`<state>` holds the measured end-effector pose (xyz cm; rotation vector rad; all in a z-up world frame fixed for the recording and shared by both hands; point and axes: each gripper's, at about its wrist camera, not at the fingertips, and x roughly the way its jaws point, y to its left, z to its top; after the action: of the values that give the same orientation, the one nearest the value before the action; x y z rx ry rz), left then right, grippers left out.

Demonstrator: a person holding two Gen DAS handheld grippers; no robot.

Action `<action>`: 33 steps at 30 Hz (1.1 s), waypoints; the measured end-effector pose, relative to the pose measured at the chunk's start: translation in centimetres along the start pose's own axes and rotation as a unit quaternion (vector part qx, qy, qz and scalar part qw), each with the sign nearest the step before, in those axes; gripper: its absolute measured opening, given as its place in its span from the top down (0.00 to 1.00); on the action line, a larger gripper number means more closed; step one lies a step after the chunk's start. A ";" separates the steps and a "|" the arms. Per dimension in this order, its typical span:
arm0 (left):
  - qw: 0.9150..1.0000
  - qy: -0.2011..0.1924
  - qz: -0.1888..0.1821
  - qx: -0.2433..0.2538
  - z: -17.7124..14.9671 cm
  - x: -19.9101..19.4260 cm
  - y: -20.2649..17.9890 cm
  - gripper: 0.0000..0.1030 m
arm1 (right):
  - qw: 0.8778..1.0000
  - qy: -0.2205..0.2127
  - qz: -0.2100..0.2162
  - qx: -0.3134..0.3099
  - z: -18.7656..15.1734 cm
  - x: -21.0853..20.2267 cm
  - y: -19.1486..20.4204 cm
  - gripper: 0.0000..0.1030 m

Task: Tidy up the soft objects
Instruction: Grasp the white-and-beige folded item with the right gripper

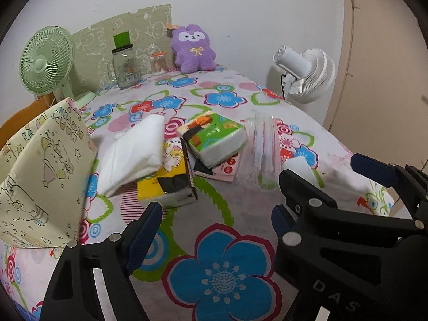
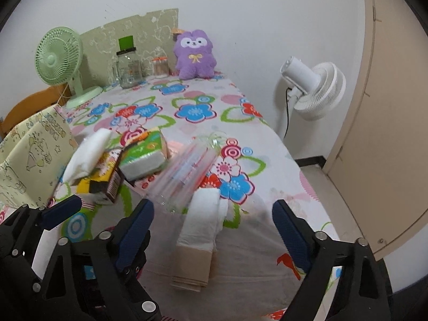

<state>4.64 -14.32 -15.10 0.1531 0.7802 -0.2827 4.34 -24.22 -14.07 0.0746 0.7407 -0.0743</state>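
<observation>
Presently, right gripper: jaws spread wide, nothing between the blue pads, held low over the near end of the flowered tablecloth and aimed toward 12 o'clock
Folded white-and-tan cloth: lies flat on the tablecloth between the right gripper's fingers, touching neither; long axis runs from 6 to 12 o'clock, tan end nearest the camera, white end pointing away
Left gripper: jaws also wide apart, holding nothing, hovering over a big blue flower print; in the right wrist view it sits at 8 o'clock, just beside the right gripper
Clear plastic sleeve: at 12 o'clock from the cloth, long axis tilted toward 1 o'clock, near end just beside the cloth's white end
Green tissue pack: at 12 o'clock from the left gripper, resting tilted on a pink packet, long axis toward 2 o'clock
Yellow-and-black box: at 11 o'clock from the left gripper, under a white padded bundle that slants up toward 1 o'clock
Pale yellow printed bag: standing at 9 o'clock in the left wrist view
Purple plush toy: upright at the far end against the wall, beside a glass jar
Green fan: far left; white fan: off the table at 2 o'clock
</observation>
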 end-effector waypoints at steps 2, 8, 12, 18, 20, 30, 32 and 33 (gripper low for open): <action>1.000 0.006 0.002 0.004 -0.1 0.3 -0.3 0.19 | 1.000 0.007 0.001 0.003 -0.1 0.4 -0.2 0.18; 1.000 0.013 0.006 0.015 -0.3 0.8 -1.1 0.19 | 0.999 0.041 0.011 0.013 -0.5 2.1 -0.4 0.32; 1.000 0.012 0.011 0.019 -0.2 0.8 -1.2 0.19 | 0.999 0.044 0.019 0.022 -0.6 2.4 -0.5 0.37; 0.999 0.009 0.013 0.032 0.2 1.1 -1.7 0.19 | 0.998 0.049 0.022 0.015 -0.4 2.6 -0.7 0.69; 0.999 0.010 0.008 0.030 0.4 1.3 -1.8 0.19 | 0.998 0.051 0.024 0.015 -0.3 2.6 -0.7 0.72; 0.999 -0.003 -0.002 0.039 2.0 1.5 -3.1 0.20 | 0.999 0.036 0.014 0.030 0.7 2.3 -2.4 0.74; 0.999 -0.006 -0.003 0.044 2.5 1.6 -3.5 0.20 | 0.999 0.032 0.012 0.035 1.1 2.3 -2.9 0.74; 0.999 -0.008 -0.004 0.045 2.6 1.6 -3.7 0.20 | 0.999 0.031 0.011 0.037 1.2 2.3 -3.0 0.74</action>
<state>6.36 -18.78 -14.53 0.2315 0.7529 -0.3263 6.53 -27.45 -14.88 0.1560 0.7981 -0.0776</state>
